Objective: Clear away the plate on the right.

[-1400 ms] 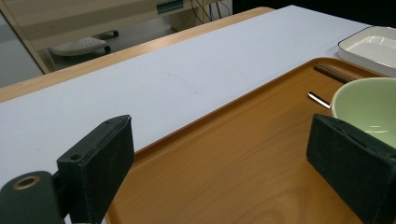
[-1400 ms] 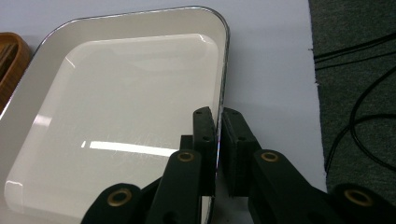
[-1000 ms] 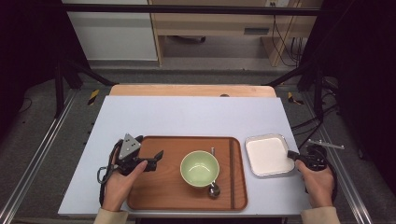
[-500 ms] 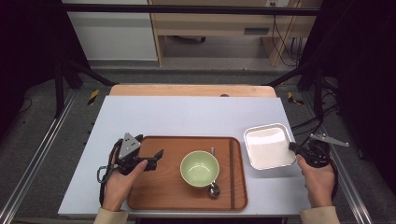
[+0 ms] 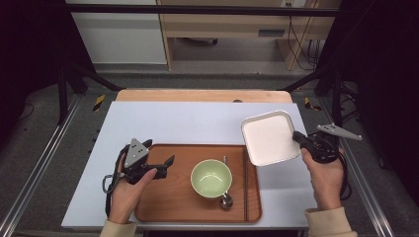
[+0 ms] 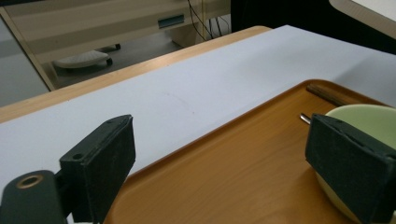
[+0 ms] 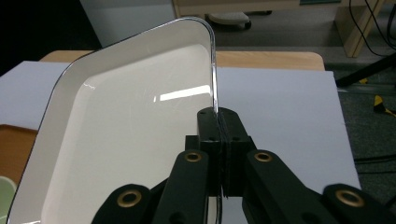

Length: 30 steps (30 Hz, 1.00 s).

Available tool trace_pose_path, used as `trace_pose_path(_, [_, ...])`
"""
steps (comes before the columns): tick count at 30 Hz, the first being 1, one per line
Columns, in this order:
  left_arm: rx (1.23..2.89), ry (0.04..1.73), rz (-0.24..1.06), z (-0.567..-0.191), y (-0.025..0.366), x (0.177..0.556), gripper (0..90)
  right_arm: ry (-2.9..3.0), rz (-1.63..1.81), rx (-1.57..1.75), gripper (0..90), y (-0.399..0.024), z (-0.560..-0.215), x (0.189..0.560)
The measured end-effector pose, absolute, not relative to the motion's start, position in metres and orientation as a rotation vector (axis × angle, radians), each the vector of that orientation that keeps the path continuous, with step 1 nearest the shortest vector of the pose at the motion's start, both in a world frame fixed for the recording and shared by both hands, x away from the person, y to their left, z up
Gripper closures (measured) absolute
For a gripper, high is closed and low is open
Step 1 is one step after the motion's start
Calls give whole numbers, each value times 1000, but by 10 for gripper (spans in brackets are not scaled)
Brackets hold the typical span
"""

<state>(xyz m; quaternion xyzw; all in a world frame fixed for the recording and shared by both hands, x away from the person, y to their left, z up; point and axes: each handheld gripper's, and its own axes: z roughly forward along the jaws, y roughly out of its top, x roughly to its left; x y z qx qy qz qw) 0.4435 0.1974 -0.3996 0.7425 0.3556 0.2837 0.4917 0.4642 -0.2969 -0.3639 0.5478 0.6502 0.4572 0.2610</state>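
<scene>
While the right gripper (image 5: 298,138) pinches the rim of the white dish (image 5: 269,138), the dish hangs tilted above the table (image 5: 188,121), beside the tray (image 5: 178,197). The left gripper (image 5: 168,163) rests spread over the tray, near the bowl (image 5: 211,177).

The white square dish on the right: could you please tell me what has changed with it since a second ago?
The right claw, shut on the white dish at its rim, has lifted it off the table and carried it farther away, tilted. The left claw, green bowl, spoon and wooden tray stayed put.
</scene>
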Motion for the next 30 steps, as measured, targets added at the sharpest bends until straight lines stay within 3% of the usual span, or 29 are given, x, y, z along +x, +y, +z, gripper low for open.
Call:
trace_pose_path(7, [1761,847,634,-381,176,444,95,1761,1305,1423,895,-265,-348,468])
trace_pose_path(20, [1788,806,513,-367,123,459,215,1820,1366,1334,895,-203,-348,474])
trace_pose_path(30, [1785,834,466,-368,105,464,261,1826,1377,1295,895,-187,-347,471])
